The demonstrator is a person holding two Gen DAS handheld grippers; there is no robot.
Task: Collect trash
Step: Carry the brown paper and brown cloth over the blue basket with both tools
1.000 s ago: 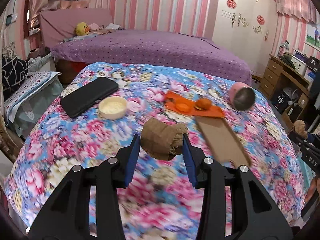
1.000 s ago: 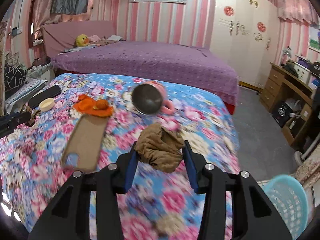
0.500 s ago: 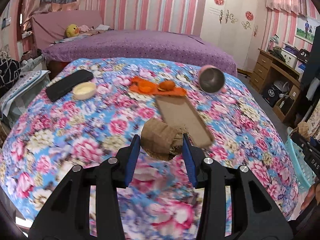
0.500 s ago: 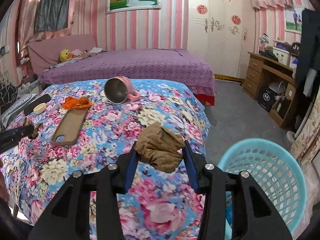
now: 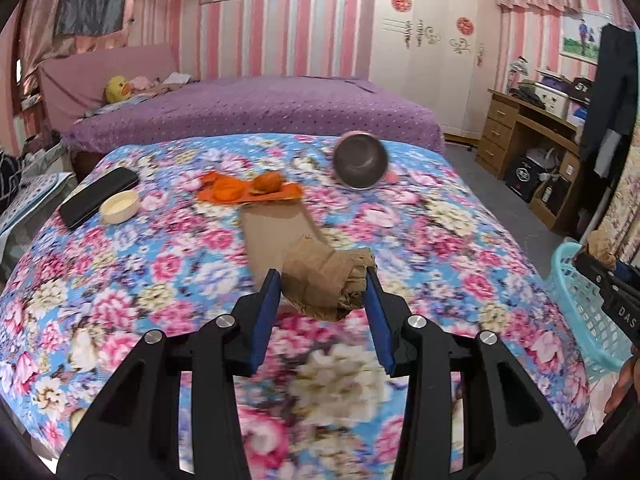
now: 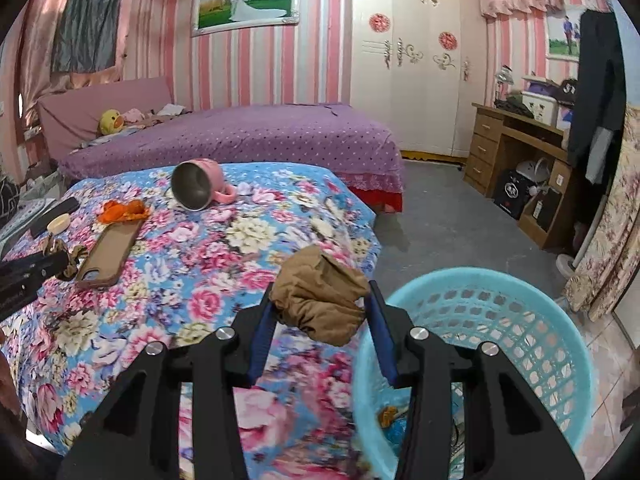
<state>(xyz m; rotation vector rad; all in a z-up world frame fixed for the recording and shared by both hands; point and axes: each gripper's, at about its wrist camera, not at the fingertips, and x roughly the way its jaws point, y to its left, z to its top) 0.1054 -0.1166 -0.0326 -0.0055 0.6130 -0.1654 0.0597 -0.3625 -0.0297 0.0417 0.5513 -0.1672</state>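
Both clamped: left hand-held gripper (image 5: 322,294) on brown paper wad (image 5: 326,280) above bed (image 5: 120,280); right hand-held gripper (image 6: 320,304) on crumpled paper (image 6: 320,292) beside basket (image 6: 560,340) (rim edge).

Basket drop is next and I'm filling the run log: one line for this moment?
left hand-held gripper: shut on paper wad | right hand-held gripper: shut on paper ball | basket: beside bed, not yet reached

A pink steel-lined mug (image 6: 200,184) is seen tipped on the floral bedspread (image 6: 248,240), near a brown phone case (image 6: 110,252) and a black phone (image 5: 98,196).
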